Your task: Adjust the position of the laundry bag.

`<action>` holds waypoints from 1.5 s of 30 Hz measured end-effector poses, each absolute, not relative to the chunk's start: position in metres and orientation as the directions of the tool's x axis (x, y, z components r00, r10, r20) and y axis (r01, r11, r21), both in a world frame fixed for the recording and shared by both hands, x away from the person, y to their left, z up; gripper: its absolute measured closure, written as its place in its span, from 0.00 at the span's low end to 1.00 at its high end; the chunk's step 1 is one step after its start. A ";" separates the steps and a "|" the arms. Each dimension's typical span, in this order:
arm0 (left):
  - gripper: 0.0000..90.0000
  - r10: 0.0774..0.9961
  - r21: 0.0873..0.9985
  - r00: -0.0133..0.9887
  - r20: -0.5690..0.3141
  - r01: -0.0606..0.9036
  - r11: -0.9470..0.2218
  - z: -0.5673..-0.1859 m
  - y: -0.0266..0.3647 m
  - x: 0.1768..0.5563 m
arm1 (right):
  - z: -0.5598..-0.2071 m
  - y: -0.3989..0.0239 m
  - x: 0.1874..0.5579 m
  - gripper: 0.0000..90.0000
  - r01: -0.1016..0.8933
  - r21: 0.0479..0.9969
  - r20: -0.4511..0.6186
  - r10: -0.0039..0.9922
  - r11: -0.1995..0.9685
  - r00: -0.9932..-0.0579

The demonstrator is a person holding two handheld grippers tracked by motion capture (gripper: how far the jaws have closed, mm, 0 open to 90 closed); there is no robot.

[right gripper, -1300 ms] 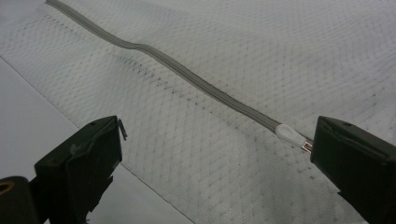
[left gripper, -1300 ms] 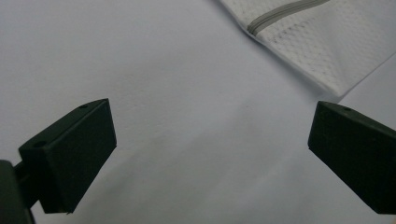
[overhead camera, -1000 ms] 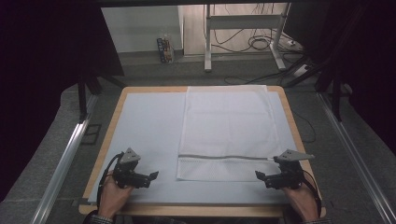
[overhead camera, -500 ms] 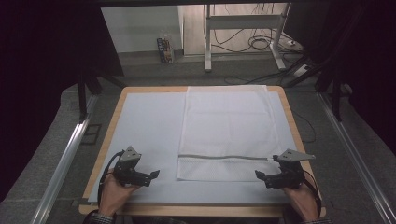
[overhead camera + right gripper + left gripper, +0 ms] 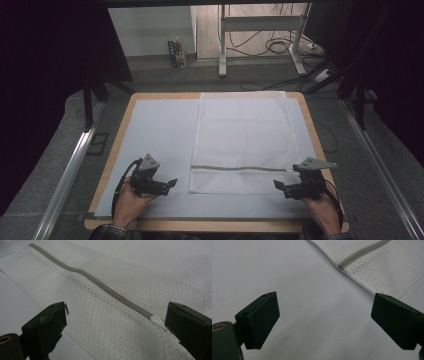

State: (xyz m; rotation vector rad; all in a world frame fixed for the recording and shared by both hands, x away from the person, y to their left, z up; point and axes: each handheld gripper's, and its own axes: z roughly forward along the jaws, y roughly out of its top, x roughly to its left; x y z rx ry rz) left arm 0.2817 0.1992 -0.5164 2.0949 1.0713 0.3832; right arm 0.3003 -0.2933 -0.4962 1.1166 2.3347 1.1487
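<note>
A white mesh bag (image 5: 242, 135) lies flat on the table's pale sheet (image 5: 160, 130), with a grey zipper (image 5: 240, 168) running across near its front edge. My left gripper (image 5: 174, 183) rests on the bare sheet just left of the bag's near left corner (image 5: 387, 270). It is open, its jaws have just been closing a little, and nothing is between them (image 5: 324, 320). My right gripper (image 5: 276, 185) is open at the bag's near right corner. Its jaws straddle the mesh (image 5: 115, 325), and the white zipper pull (image 5: 157, 321) lies beside the right jaw.
The wooden table edge (image 5: 115, 150) frames the sheet. Metal rails (image 5: 70, 170) run along the floor on both sides. A desk frame with cables (image 5: 260, 40) stands behind the table. Dark curtains hang at left and right.
The left gripper has edged slightly toward the bag's corner. The right gripper and the bag have not moved.
</note>
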 end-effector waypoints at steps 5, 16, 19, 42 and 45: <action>0.15 0.790 0.742 0.606 -0.090 0.570 -0.353 -0.516 0.197 0.290 | -0.498 -0.294 0.304 0.04 0.526 0.768 0.066 0.772 0.366 -0.633; 0.25 0.769 0.742 0.627 -0.122 0.572 -0.349 -0.519 0.189 0.301 | -0.495 -0.295 0.313 0.02 0.549 0.770 0.105 0.784 0.326 -0.612; 0.27 0.764 0.742 0.632 -0.128 0.573 -0.349 -0.519 0.186 0.304 | -0.494 -0.295 0.315 0.02 0.553 0.764 0.099 0.786 0.332 -0.610; 0.50 0.736 0.747 0.663 -0.138 0.558 -0.363 -0.523 0.156 0.347 | -0.492 -0.315 0.341 0.31 0.580 0.725 0.019 0.830 0.372 -0.557; 0.51 0.739 0.747 0.660 -0.134 0.558 -0.363 -0.525 0.153 0.352 | -0.490 -0.320 0.344 0.41 0.574 0.730 0.003 0.839 0.370 -0.544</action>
